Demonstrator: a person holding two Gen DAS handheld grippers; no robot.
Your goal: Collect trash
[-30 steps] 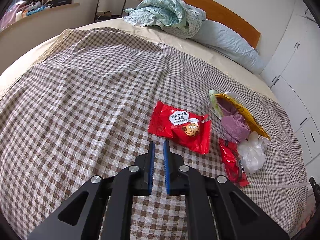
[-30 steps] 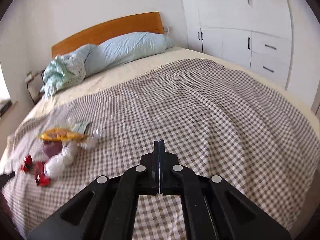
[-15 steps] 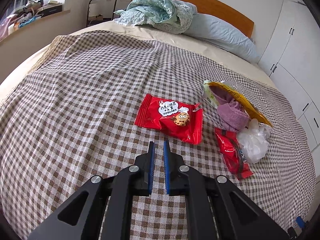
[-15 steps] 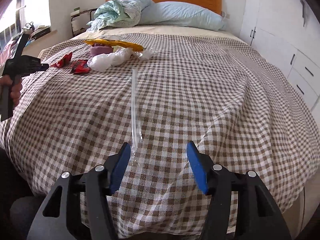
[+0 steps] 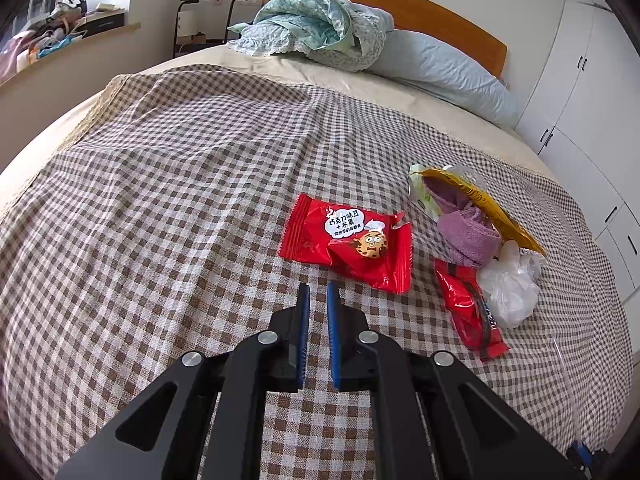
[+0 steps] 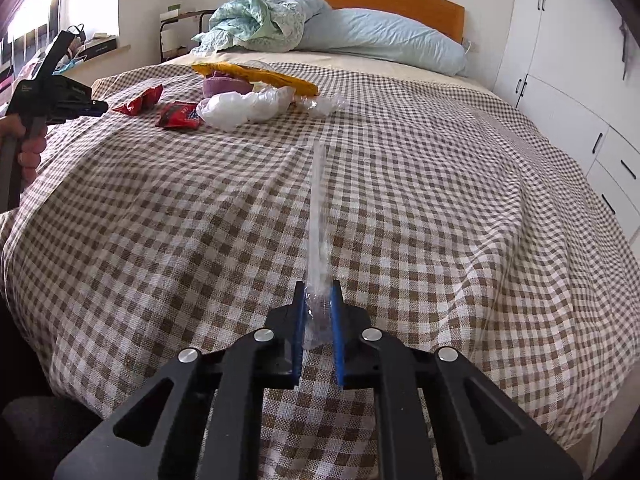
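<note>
A heap of trash lies on the checked bedspread point(image 5: 160, 200). In the left wrist view a red cookie wrapper point(image 5: 352, 242) lies just ahead of my left gripper point(image 5: 316, 300), whose jaws stand nearly shut and empty above the cloth. To its right are a smaller red wrapper point(image 5: 470, 308), a white plastic bag point(image 5: 508, 288), a purple cloth point(image 5: 468, 232) and a yellow packet point(image 5: 488, 208). My right gripper point(image 6: 318, 296) is shut on the near end of a long clear plastic sleeve point(image 6: 318, 204) that stretches away over the bed. The heap point(image 6: 244, 106) shows far left there.
A blue pillow point(image 6: 384, 42) and a crumpled green quilt point(image 6: 256, 22) lie at the wooden headboard. White wardrobes point(image 6: 568, 80) stand along the right. A window ledge with clutter point(image 5: 60, 28) and a small shelf point(image 5: 208, 20) stand at the left. The left gripper point(image 6: 60, 92) shows in the right wrist view.
My right gripper swung round to the clear sleeve, opened, then closed on its near end. My left gripper drifted a little but stays just short of the red cookie wrapper.
</note>
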